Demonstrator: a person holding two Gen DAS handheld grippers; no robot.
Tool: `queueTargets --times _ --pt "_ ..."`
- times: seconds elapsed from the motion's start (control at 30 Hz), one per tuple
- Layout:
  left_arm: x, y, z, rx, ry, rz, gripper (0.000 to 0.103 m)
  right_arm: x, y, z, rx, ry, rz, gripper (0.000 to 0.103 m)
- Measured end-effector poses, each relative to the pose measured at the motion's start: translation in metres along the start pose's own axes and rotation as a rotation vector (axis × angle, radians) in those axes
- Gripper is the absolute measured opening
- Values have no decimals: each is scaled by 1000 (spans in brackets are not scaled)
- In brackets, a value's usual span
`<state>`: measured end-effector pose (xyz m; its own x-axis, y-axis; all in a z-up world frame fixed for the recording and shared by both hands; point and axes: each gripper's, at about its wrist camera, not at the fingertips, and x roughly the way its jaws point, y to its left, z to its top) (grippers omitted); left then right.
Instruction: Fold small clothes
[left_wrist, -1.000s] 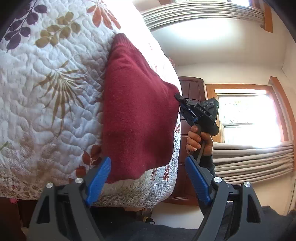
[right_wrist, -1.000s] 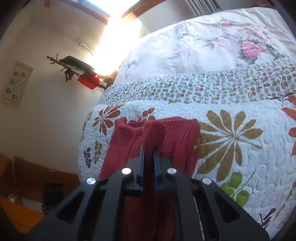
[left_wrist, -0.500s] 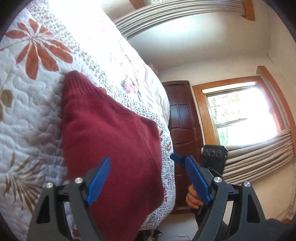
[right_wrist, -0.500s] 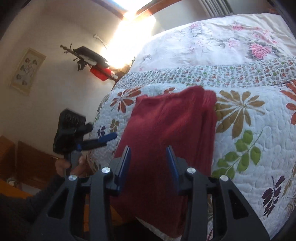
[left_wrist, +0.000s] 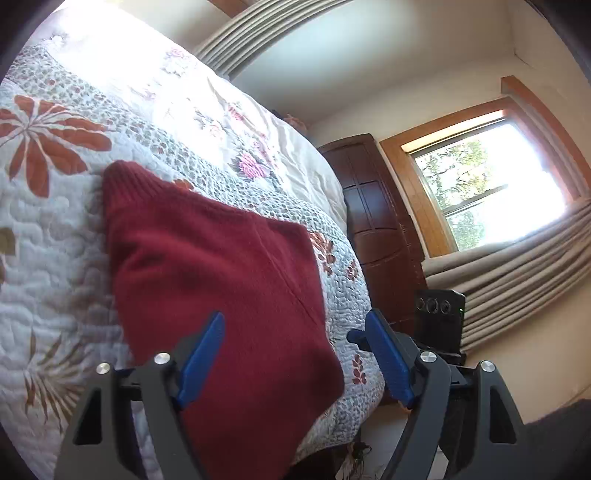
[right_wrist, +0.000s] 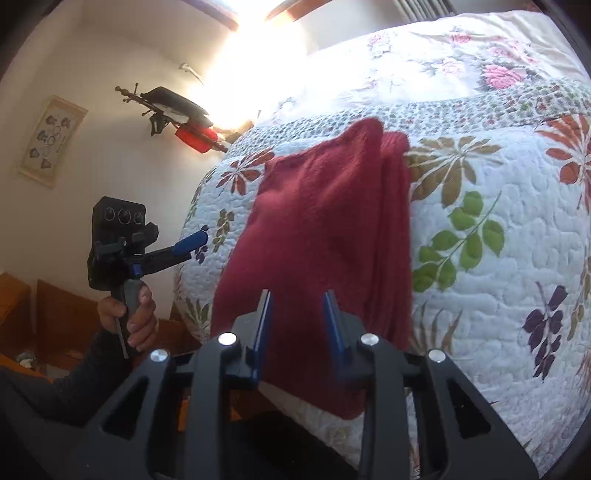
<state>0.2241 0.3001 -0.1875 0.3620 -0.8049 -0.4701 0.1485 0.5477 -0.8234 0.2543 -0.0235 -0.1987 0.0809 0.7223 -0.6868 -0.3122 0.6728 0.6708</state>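
Observation:
A dark red knitted garment lies folded on the flowered quilt, its near end hanging over the bed's edge. In the right wrist view the same garment shows a doubled fold along its right side. My left gripper is open just above the garment's near part, nothing between its blue fingers. My right gripper is open too, hovering over the garment's near end without holding it. The left gripper also appears off the bed's left side in the right wrist view, held by a hand.
A pale flowered bedspread covers the far part of the bed. A dark wooden door, a window and gathered curtains stand beyond the bed's edge. A wall rack with a red item hangs at the left.
My right gripper let go of the red garment's corner, opened and drew back. The garment now lies folded flat. My left gripper swung round above the bed, staying open.

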Motion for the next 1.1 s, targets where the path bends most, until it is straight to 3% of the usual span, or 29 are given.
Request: queueTargets --times 0.07,0.13,0.17,0.23,0.33,0.47,0.57,0.63,0.67,0.77,0.83,0.9,1.0,1.1 --pt "15 16 -19 -49 62 10 73 20 -6 -8 -1 47 -76 23" --pt "36 36 -33 -83 100 27 64 38 -25 -14 23 82 -147 1" --pt "42 43 -37 -98 97 31 60 41 -32 -16 28 80 -179 0" --pt "47 45 -40 -105 80 20 59 37 -44 -18 93 66 -156 0" --pt "34 29 -40 -74 56 26 59 24 -35 -20 86 49 -160 0" --pt "3 13 -58 -43 32 -37 59 4 -10 -33 65 -11 -100 15" --pt "14 17 -83 -42 115 -46 59 18 -4 -46 48 36 -111 19" --pt "41 28 -101 -38 210 -16 58 35 -19 -53 73 86 -167 12" --pt "54 34 -109 -40 254 -2 57 40 -30 -56 94 95 -200 0" --pt "68 32 -121 -26 310 3 58 32 -50 -56 188 65 -200 0" --pt "59 21 -126 -8 314 -26 59 20 -42 -56 180 36 -217 0" --pt "41 14 -131 0 304 -55 62 8 -29 -58 172 -1 -245 17" --pt "12 12 -128 -32 247 -116 68 4 1 -59 149 -41 -195 21" --pt "-5 14 -120 -61 167 -136 80 28 28 -53 102 -37 -178 33"
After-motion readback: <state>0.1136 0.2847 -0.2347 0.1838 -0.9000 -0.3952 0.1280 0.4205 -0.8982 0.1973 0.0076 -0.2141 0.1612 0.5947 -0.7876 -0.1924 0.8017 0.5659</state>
